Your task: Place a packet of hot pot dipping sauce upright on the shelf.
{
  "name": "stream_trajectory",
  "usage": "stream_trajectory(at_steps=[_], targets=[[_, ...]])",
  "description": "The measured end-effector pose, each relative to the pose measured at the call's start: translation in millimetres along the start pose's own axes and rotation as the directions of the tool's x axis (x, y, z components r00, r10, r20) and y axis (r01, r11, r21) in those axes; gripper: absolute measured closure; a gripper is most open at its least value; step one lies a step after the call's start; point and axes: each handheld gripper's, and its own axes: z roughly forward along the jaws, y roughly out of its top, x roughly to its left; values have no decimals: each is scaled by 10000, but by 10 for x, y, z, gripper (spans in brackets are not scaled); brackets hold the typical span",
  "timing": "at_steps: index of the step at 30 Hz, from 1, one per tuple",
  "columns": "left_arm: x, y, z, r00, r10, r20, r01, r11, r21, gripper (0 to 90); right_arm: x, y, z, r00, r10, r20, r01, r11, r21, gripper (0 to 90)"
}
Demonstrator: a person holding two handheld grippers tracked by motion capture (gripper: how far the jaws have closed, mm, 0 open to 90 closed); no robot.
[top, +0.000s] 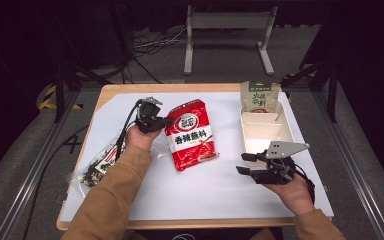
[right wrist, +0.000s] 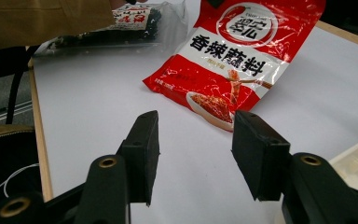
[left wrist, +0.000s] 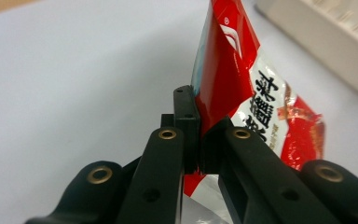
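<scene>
A red seasoning packet (top: 191, 135) with white Chinese lettering lies in the middle of the white table. My left gripper (top: 164, 121) is shut on its upper left edge, and the left gripper view has the red packet (left wrist: 242, 88) pinched between the black jaws (left wrist: 198, 140), its edge raised off the table. My right gripper (top: 243, 163) rests low at the right, beside the tray, its jaws open and empty. From the right gripper (right wrist: 196, 154), the red packet (right wrist: 233, 60) lies flat ahead of the jaws.
A cream divided tray (top: 265, 131) stands at the right with a green packet (top: 258, 96) propped at its far end. A clear bag of dark food (top: 100, 165) lies at the left, under the left forearm. Wooden table edge (top: 180, 223) runs along the front.
</scene>
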Motion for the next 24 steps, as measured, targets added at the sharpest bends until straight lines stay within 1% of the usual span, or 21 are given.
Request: stream_trajectory(at_steps=[1, 3, 4, 5, 6, 7, 10, 14, 15, 17, 19, 20, 21, 22, 24], targets=[[-35, 12, -31, 10000, 38, 66, -37, 9999, -106, 890, -1, 1, -2, 10000, 11, 0, -11, 10000, -6, 507], [-104, 35, -101, 9994, 287, 181, -282, 9993, -230, 890, -2, 3, -6, 10000, 31, 25, -31, 10000, -6, 504], [-104, 35, -101, 9994, 287, 181, -282, 9993, -230, 890, -2, 3, -6, 10000, 31, 25, -31, 10000, -6, 504], [-168, 57, -164, 9984, 485, 300, -472, 9979, -438, 890, 0, 6, -7, 10000, 44, 31, -44, 10000, -8, 502], [-199, 71, -197, 9974, 607, 377, -588, 9970, -504, 890, 0, 7, -8, 10000, 41, 35, -41, 10000, -7, 501], [-199, 71, -197, 9974, 607, 377, -588, 9970, -504, 890, 0, 7, -8, 10000, 41, 35, -41, 10000, -7, 501], [-319, 111, -286, 9938, 962, 563, -919, 9930, -742, 890, 2, 12, -8, 10000, 32, 53, -31, 10000, -10, 500], [-482, 146, -393, 9855, 1523, 752, -1449, 9849, -948, 890, 3, 24, -20, 10000, 8, 77, -7, 10000, -71, 497], [-540, 150, -426, 9824, 1689, 796, -1609, 9821, -981, 891, 3, 26, -22, 10000, 5, 83, -4, 10000, -80, 496], [-661, 151, -485, 9737, 2120, 829, -2025, 9731, -1098, 891, 4, 28, -30, 10000, -14, 93, 15, 10000, -98, 494], [-748, 149, -524, 9661, 2437, 853, -2327, 9650, -1210, 891, 3, 30, -35, 10000, -1, 98, 2, 9999, -122, 491], [-793, 151, -546, 9615, 2588, 920, -2469, 9612, -1231, 892, 2, 31, -38, 9999, -1, 104, 2, 9999, -132, 490], [-851, 151, -569, 9559, 2769, 975, -2634, 9556, -1320, 892, 1, 32, -42, 9999, -10, 110, 12, 9999, -140, 489], [-884, 152, -584, 9526, 2874, 1001, -2731, 9524, -1353, 892, 0, 34, -45, 9999, -19, 122, 20, 9999, -147, 488], [-981, 155, -624, 9403, 3179, 1218, -2999, 9429, -1451, 892, -3, 36, -51, 9999, 5, 120, -3, 9998, -181, 486]])
